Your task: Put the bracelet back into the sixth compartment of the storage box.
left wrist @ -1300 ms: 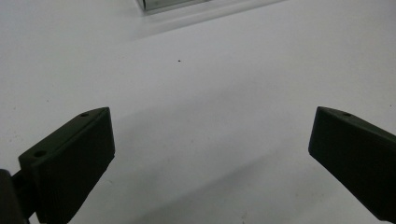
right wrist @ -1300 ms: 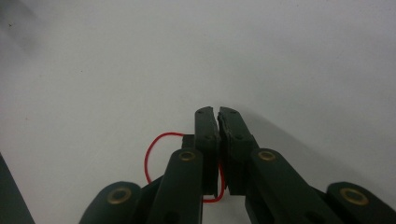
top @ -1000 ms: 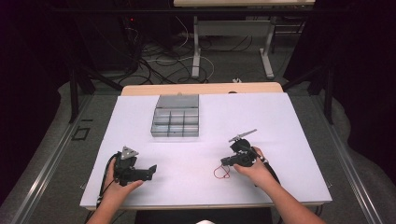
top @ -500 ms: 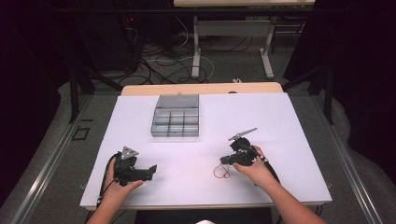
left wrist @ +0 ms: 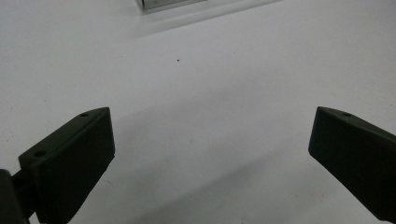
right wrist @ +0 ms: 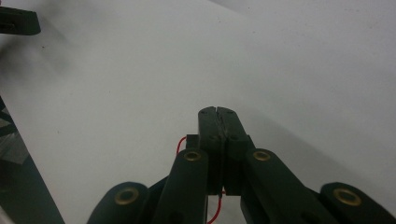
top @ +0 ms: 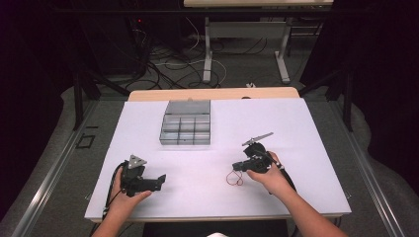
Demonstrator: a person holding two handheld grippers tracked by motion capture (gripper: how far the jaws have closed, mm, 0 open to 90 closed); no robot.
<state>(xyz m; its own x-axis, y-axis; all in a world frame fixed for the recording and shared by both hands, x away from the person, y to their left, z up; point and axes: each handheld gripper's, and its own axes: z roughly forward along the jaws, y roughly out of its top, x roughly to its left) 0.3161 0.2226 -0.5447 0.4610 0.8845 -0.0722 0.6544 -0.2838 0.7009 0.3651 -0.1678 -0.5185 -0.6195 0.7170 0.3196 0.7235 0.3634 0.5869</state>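
Nearest, on the person's side of the compartment box: left tool down and to the left of the box, well apart from it, jaws spread wide with bare white tabletop between them. Holds nothing. In the left gripper view, just a corner of the box at the top edge, so aimed roughly up toward it.

A little farther out, down and to the right of the box: right tool, jaws pressed together, tips pointing left across the tabletop rather than at the box. In the right gripper view, seam shut tight at the tip, with a thin red line showing at the left flank of the jaws and again below them. Judged pinched on the red wire loop, though hard to prove from so fine a strand. Rest of the loop draped on the tabletop just under the tips, on the near side, farther from the box than the tool itself.

Farthest: the box, grey, divided into small cells, lid tipped back at its far edge.

Deciding relation: box up and to the left of the right tool's tips, open tabletop between. Right hand nearer the loop and already on it; calls for swinging the tips away from the person and leftward, loop trailing below.
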